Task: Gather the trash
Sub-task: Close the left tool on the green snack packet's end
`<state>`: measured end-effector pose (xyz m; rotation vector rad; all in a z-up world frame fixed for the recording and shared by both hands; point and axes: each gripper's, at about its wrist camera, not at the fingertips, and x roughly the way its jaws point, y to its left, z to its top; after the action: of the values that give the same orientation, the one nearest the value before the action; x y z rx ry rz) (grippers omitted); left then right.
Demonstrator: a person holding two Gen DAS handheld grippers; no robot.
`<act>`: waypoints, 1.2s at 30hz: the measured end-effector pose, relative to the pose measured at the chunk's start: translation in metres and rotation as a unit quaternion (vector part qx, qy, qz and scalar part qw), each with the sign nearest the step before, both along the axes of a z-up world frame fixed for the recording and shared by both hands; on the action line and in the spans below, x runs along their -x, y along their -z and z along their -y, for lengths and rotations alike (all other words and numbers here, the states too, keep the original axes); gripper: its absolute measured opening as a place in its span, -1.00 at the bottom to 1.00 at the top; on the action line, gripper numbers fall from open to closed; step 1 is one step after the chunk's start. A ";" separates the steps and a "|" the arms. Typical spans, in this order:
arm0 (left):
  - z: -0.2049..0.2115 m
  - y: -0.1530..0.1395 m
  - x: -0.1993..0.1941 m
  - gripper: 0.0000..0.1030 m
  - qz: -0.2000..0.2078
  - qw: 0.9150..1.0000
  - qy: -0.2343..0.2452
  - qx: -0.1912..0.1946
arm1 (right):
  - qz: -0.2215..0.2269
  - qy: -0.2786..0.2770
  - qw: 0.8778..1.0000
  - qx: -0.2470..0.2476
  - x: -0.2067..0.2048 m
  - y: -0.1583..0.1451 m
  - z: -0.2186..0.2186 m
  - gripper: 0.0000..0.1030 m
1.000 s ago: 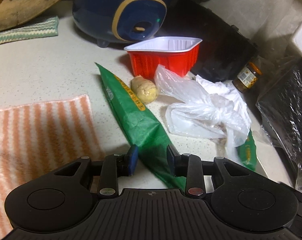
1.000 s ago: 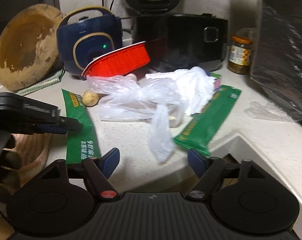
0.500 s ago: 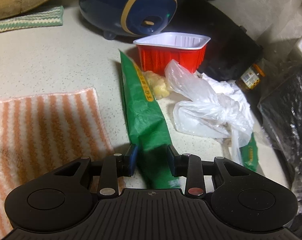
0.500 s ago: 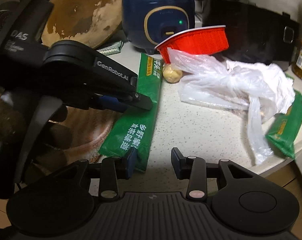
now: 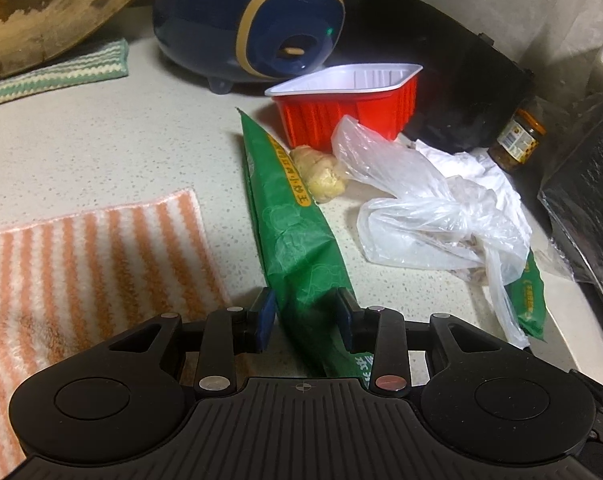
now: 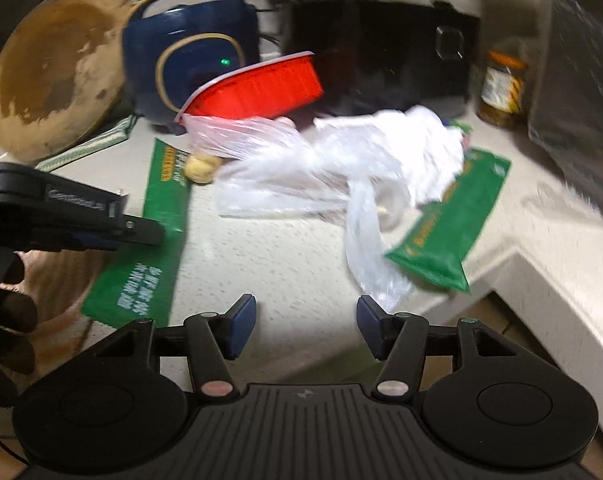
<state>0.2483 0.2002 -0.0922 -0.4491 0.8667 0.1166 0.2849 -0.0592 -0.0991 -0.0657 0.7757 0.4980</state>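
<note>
Now our left gripper (image 5: 305, 318) straddles the near end of the green wrapper (image 5: 297, 248), jaws opening, pads not pressing. Our right gripper (image 6: 306, 328) has swung back toward the plastic bag (image 6: 321, 168), jaws reopening on nothing. Beyond sits the red tray (image 5: 347, 110); nothing is collected.

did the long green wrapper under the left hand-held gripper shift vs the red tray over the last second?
Yes. In the left wrist view the green wrapper far end has swung toward the red tray, now closer to its base, and partly covers the ginger piece.
</note>
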 end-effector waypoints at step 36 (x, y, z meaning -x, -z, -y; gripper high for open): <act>0.028 0.006 -0.030 0.02 0.007 0.992 0.044 -0.117 | 0.019 -0.113 0.993 0.036 0.026 0.013 -0.041 1.00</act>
<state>0.2785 0.1724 -0.0978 -0.1920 0.8458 0.1330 0.2586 -0.0185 -0.1119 -0.2320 0.7536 0.6811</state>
